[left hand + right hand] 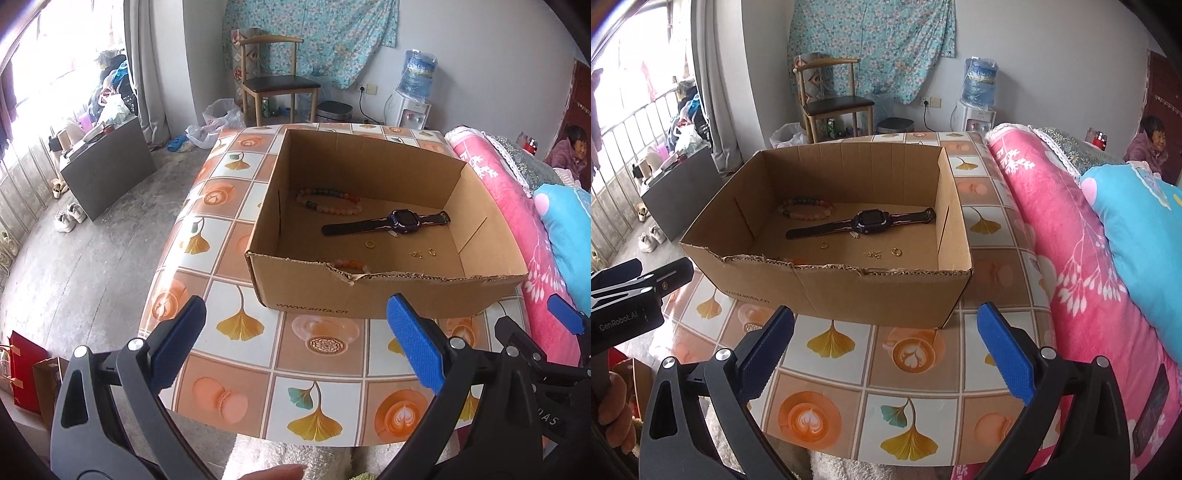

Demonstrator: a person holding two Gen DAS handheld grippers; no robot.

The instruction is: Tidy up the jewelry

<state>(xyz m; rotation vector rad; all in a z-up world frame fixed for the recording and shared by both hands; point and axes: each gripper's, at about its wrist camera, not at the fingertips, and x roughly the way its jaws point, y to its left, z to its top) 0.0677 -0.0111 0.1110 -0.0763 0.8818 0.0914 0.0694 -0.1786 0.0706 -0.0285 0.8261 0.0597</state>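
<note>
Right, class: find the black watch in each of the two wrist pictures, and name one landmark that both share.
Left wrist view: the watch lies strap-flat on the floor of the cardboard box, right of centre, in front of the bead bracelet.
Right wrist view: the watch lies in the box's middle, near the picture's centre.
Shared landmark: the wooden chair behind the table.

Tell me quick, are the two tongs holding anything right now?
Left tongs: open, holding nothing, above the table short of the cardboard box.
Right tongs: open wide, holding nothing, also short of the box.
</note>
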